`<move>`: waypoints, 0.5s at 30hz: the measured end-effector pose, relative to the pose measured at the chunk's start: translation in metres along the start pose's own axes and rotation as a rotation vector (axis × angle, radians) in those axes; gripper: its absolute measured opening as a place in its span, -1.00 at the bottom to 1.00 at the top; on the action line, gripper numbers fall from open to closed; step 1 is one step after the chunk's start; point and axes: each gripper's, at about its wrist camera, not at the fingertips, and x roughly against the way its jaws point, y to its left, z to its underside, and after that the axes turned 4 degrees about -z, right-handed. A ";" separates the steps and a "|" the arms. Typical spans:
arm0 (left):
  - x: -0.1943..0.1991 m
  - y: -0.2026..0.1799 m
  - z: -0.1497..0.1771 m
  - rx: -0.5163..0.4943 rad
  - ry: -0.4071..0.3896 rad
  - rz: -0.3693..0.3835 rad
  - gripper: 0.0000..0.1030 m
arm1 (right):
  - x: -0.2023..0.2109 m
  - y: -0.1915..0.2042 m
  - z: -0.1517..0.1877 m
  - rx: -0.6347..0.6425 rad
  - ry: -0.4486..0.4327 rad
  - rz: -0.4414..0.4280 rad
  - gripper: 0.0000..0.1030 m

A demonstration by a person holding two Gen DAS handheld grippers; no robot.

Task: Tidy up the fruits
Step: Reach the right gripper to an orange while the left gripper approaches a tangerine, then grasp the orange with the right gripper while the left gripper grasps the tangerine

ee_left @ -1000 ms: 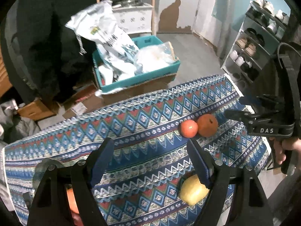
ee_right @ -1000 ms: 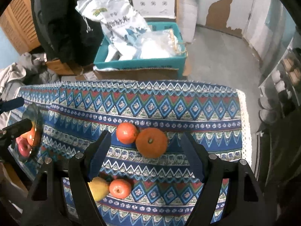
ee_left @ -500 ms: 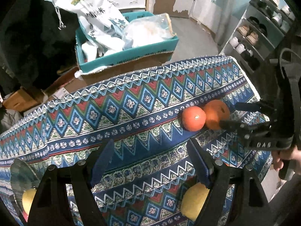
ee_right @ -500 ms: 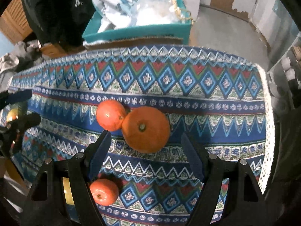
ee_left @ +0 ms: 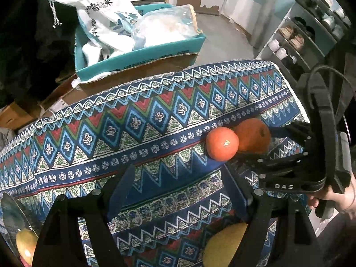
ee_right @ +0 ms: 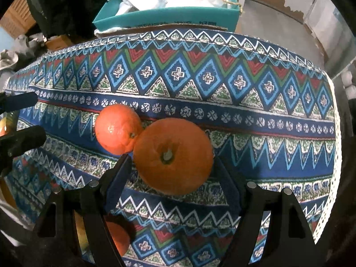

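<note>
On the patterned tablecloth (ee_right: 222, 77) a large orange (ee_right: 173, 155) touches a smaller orange (ee_right: 118, 129). My right gripper (ee_right: 171, 163) points down, open, with the large orange between its blue pads; the pads stand close beside it, and no squeeze shows. In the left wrist view the right gripper (ee_left: 255, 143) straddles that large orange (ee_left: 253, 134) beside the smaller orange (ee_left: 222, 143). My left gripper (ee_left: 176, 184) hangs open over bare cloth, holding nothing. A yellow fruit (ee_left: 224, 244) lies partly hidden behind its right finger. Another small orange (ee_right: 118, 238) lies near the front edge.
A glass bowl (ee_left: 11, 218) with fruit in it sits at the table's left end. Beyond the far edge stands a teal box (ee_left: 142, 53) of white bags on cardboard. A shoe rack (ee_left: 311, 33) stands at the right. A hand (ee_left: 333, 198) holds the right gripper.
Both grippers have come down toward the table. The right one dropped over the large orange, which now sits between its fingers. The fruits have not moved.
</note>
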 end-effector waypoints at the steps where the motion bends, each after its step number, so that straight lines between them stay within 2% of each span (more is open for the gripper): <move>1: 0.000 -0.001 -0.001 -0.001 -0.001 0.004 0.57 | -0.001 0.001 0.000 0.007 -0.001 0.004 0.50; 2: 0.000 -0.001 -0.001 -0.001 -0.001 0.006 0.57 | -0.003 0.002 -0.001 0.012 -0.002 0.006 0.49; 4: -0.001 -0.004 -0.002 0.001 0.002 0.016 0.57 | -0.005 0.003 -0.002 0.020 -0.003 0.007 0.31; 12: -0.007 -0.018 -0.007 -0.016 0.008 0.030 0.57 | 0.001 -0.006 0.002 -0.015 0.001 0.022 0.27; 15: -0.011 -0.023 -0.009 -0.019 0.014 0.038 0.57 | 0.012 -0.018 0.005 -0.057 -0.027 0.049 0.27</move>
